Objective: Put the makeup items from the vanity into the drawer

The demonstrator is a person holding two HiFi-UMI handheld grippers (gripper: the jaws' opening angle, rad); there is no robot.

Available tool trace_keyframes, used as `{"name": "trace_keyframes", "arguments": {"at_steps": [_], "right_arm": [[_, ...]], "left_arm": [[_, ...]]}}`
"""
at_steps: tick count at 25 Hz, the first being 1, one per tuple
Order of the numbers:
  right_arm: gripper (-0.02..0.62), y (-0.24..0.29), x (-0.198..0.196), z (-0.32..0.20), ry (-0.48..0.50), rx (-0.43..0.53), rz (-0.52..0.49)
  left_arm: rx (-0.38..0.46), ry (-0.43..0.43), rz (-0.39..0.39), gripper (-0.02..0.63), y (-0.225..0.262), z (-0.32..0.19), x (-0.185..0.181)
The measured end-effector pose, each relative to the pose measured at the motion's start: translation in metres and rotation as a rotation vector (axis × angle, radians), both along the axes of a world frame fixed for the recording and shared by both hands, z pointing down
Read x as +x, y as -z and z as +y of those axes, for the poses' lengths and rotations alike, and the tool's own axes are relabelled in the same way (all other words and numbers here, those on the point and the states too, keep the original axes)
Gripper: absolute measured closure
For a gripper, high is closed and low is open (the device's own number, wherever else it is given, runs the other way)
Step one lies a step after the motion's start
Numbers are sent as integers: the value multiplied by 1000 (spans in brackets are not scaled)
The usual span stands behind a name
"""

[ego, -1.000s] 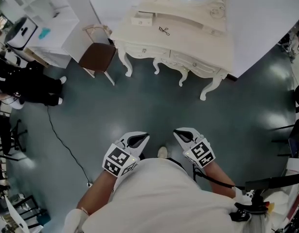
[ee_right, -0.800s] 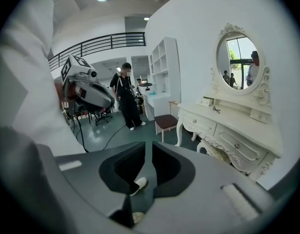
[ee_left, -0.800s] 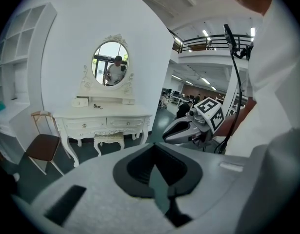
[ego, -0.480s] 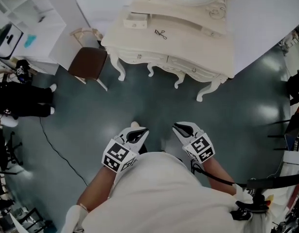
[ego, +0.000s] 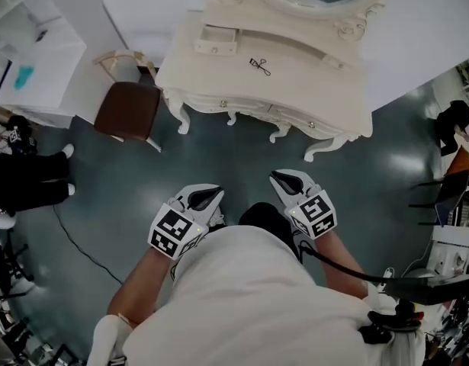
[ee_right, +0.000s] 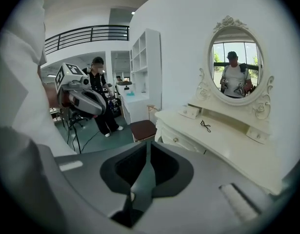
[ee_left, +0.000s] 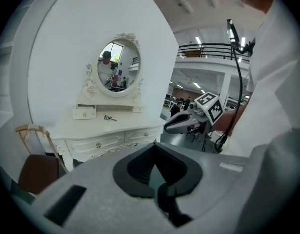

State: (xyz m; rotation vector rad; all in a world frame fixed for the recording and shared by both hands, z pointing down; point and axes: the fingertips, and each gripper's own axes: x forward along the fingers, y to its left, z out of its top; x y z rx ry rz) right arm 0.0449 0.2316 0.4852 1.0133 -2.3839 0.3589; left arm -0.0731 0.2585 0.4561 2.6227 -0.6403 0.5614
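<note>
- Though clenched on nothing, left gripper point(ego: 217, 193) fingers aimed toward the bench point(ego: 318, 97), well apart from it.
- Small drawer point(ego: 216, 40) at the bench top's back left.
- Eyelash curler point(ego: 259, 65) (only makeup item visible) mid-bench, ahead of both fingers, long axis diagonal.
- Right gripper point(ego: 277, 178) likewise clamped empty, seemingly slightly nearer.

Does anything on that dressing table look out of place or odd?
Only a little. The small drawer at the left of the vanity sticks out from its shelf, while its twin at the other end sits flush. A lone eyelash curler lies loose on the top. Nothing looks spilled or broken.
</note>
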Motion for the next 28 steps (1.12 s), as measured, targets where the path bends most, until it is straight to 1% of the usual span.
{"name": "trace_keyframes", "arguments": {"at_steps": [3,5,8,12,15,20,24,28], "right_arm": [[565,2,-3,-32,-10,-6,21],[563,-2,2,-57,-10,-9,40],[558,-9,12,-103,-18,-8,49],[557,-17,31,-180,-13,-7,42],[557,-23,43,-241,6,-10,31],[551,-47,66,-333,53,-25,56],[540,-75,74,-393,97,-31,91],[511,-109,75,-437,126,-45,150]], "left_arm": [[-7,12,19,603,0,-29,-11],[-15,24,32,603,-3,-51,-11],[-26,33,32,603,-10,-89,-6],[-26,68,26,603,-4,-151,10],[-29,95,8,603,2,-198,25],[-26,141,-27,603,8,-274,54],[-35,165,-59,603,6,-316,72],[-40,183,-72,603,5,-342,81]]}}
